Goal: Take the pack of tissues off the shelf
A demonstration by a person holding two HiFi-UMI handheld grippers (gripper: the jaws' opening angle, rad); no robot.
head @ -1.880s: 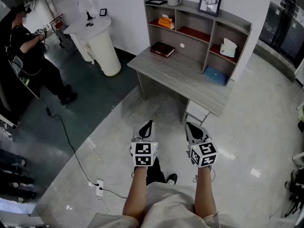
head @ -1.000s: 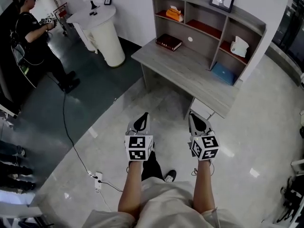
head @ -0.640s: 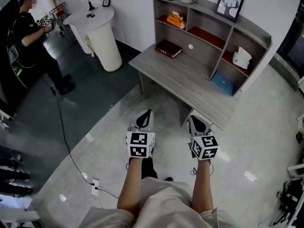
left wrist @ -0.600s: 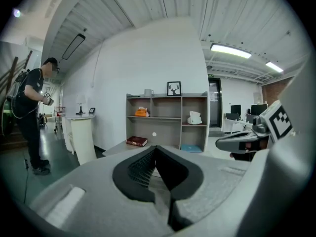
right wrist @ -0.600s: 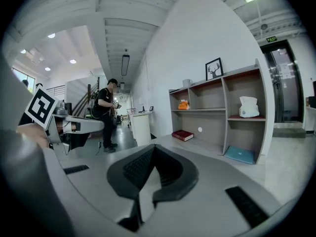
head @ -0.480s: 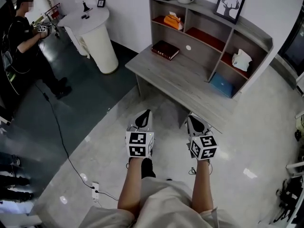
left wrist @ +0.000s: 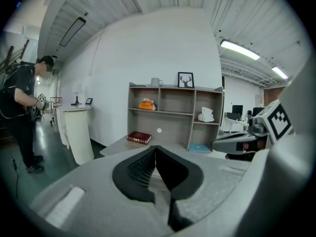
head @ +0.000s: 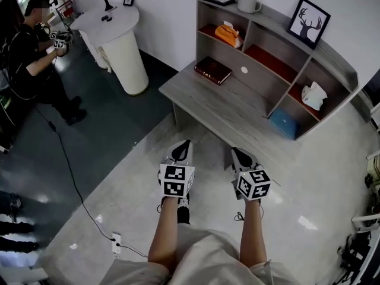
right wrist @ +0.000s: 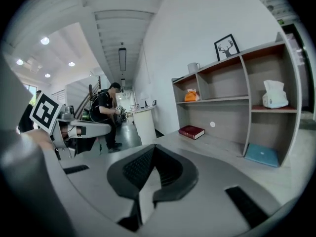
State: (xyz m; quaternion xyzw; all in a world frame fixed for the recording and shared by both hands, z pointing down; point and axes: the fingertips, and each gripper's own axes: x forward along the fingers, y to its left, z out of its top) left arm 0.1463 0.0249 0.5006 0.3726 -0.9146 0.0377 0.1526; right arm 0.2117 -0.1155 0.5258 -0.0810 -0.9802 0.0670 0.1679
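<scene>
Ahead of both jaws, across a pale glossy floor (head: 119, 177), I see a grey desk (head: 231, 108) with a shelf unit (head: 279, 40) against a white wall. My left gripper (head: 184, 146) and right gripper (head: 237, 155) have their jaws pressed together, pinching nothing. The white pack of tissues (head: 313, 95) sits in the right-end compartment, well apart, beyond and right of the jaws.

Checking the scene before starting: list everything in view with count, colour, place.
desk with shelf: one, grey, centre
tissue pack: one, orange, upper left compartment
second tissue pack: one, white, right compartment
book: one, dark red, desktop left
flat case: one, blue, desktop right
mug: one, white, shelf top
deer picture: one, black, shelf top
round stand: one, white, left
bystander: one, black clothes, left
left gripper: one, grey, foreground, jaws shut
right gripper: one, grey, foreground, jaws shut
</scene>
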